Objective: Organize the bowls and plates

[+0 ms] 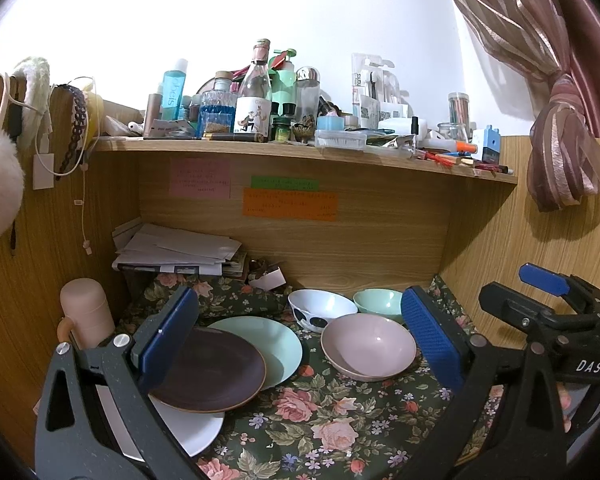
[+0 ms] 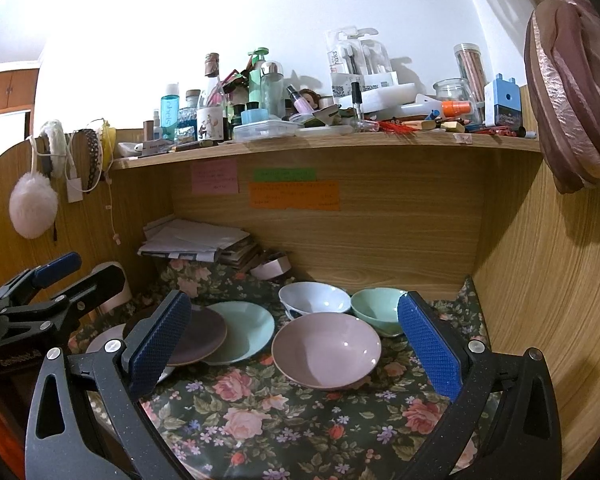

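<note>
On the floral cloth lie three overlapping plates: a dark purple plate [image 1: 212, 372] [image 2: 198, 338] on top, a mint plate [image 1: 274, 344] [image 2: 246, 332] behind it, a white plate [image 1: 196, 428] [image 2: 102, 340] under it. To the right stand a pink bowl [image 1: 368, 346] [image 2: 326, 350], a white spotted bowl [image 1: 320, 308] [image 2: 314, 300] and a mint bowl [image 1: 378, 302] [image 2: 374, 308]. My left gripper [image 1: 300, 340] is open and empty, with its left finger over the purple plate. My right gripper [image 2: 296, 344] is open and empty, around the pink bowl's width but in front of it.
A wooden desk alcove has a back wall with sticky notes [image 1: 290, 204], and a shelf [image 1: 300, 150] crowded with bottles above. Papers [image 1: 176, 250] are stacked at the back left. A pink cylinder [image 1: 86, 312] stands at the left. A curtain [image 1: 560, 140] hangs at the right.
</note>
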Tool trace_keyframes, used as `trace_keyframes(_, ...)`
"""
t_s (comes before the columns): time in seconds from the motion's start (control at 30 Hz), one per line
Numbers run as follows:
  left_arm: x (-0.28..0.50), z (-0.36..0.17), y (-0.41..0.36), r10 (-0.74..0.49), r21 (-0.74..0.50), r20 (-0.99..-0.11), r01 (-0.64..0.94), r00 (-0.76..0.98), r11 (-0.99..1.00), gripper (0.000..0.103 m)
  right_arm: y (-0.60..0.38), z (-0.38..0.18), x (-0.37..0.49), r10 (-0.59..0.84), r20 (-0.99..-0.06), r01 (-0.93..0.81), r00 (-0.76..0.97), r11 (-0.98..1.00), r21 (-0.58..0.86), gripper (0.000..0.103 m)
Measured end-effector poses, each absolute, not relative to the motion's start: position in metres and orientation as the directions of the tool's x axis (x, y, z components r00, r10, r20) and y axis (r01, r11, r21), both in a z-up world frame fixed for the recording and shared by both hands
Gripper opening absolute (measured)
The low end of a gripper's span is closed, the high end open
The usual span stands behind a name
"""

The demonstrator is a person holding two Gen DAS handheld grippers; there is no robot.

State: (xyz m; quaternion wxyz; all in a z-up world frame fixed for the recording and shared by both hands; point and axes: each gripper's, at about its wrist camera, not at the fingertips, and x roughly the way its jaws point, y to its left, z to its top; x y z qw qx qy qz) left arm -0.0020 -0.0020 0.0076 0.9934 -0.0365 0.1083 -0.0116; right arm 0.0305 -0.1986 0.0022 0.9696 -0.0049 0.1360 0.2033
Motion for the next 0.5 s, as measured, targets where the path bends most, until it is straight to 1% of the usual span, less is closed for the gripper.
trace_keyframes(0.5,0.0039,0.0041,0.0020,-0.030,-0.079,-0.226,0.012,0.974,0.997,0.103,-0.1928,0.0017,0.0331,0.392,-0.270,-0.397,0.879,0.917,0.040,0.103)
